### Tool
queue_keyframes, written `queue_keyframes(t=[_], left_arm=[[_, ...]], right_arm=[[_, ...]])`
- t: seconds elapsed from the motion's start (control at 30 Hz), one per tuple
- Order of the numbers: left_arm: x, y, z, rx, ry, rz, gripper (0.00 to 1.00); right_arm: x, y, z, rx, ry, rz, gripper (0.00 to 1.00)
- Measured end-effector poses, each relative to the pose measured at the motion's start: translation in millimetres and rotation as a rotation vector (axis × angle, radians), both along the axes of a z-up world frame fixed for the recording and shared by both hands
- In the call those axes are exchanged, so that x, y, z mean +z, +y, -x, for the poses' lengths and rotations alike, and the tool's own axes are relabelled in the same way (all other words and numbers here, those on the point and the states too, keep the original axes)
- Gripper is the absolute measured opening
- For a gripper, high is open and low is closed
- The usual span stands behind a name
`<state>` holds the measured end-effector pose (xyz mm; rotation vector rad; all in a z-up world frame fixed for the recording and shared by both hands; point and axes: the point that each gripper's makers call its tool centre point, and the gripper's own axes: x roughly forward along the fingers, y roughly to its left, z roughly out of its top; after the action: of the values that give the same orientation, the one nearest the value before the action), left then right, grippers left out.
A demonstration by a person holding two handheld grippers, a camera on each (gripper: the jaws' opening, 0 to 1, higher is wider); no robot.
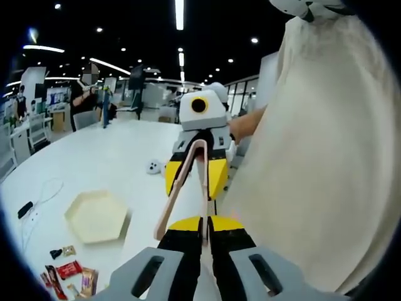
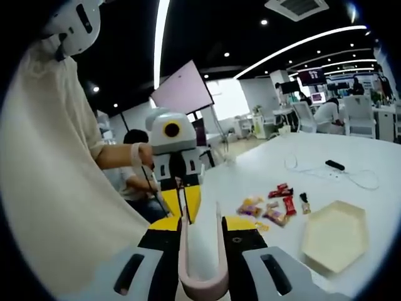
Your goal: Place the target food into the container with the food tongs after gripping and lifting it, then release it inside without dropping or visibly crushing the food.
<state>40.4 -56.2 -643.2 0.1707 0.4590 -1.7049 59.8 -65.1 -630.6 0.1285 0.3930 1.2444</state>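
Observation:
Pink food tongs are held in the air between my two grippers, above the white table. My right gripper is shut on the tongs' bent end. My left gripper faces it and is shut on one tong arm near the tip, while the other arm passes outside its left jaw. Several wrapped snack packets lie on the table. Beside them sits an empty cream hexagonal tray. Each gripper shows in the other's view: right gripper, left gripper.
A person in a cream garment stands close behind the grippers. A small black device with a white cable lies on the table, and a small white object further back. Seated people and office chairs are beyond the table.

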Motion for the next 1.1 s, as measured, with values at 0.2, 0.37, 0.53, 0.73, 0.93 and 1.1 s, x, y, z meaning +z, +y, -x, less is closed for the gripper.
queue_keyframes(t=[0.2,0.37,0.53,0.73,0.93,1.1], left_arm=[[0.6,4,-2.5,0.014,0.012,-0.004,0.01],[1.8,6,-4.0,0.021,0.012,-0.006,0.01],[-2.3,9,-2.8,0.021,0.013,-0.021,0.01],[-3.7,8,-0.6,0.012,0.017,-0.028,0.0],[5.1,6,-0.8,0.021,0.024,0.025,0.0],[12.2,6,-2.2,0.04,0.024,0.061,0.0]], right_arm=[[3.4,-2,-2,-0.007,0.013,-0.023,0.24],[5.7,-2,-3,-0.007,0.011,-0.03,0.24],[2.9,-1,-2,-0.005,0.017,-0.021,0.24],[2.0,-2,-2,0.0,0.018,-0.01,0.25],[16.2,-4,-9,-0.03,0.036,-0.073,0.27],[25.8,0,-13,-0.027,0.029,-0.102,0.27]])
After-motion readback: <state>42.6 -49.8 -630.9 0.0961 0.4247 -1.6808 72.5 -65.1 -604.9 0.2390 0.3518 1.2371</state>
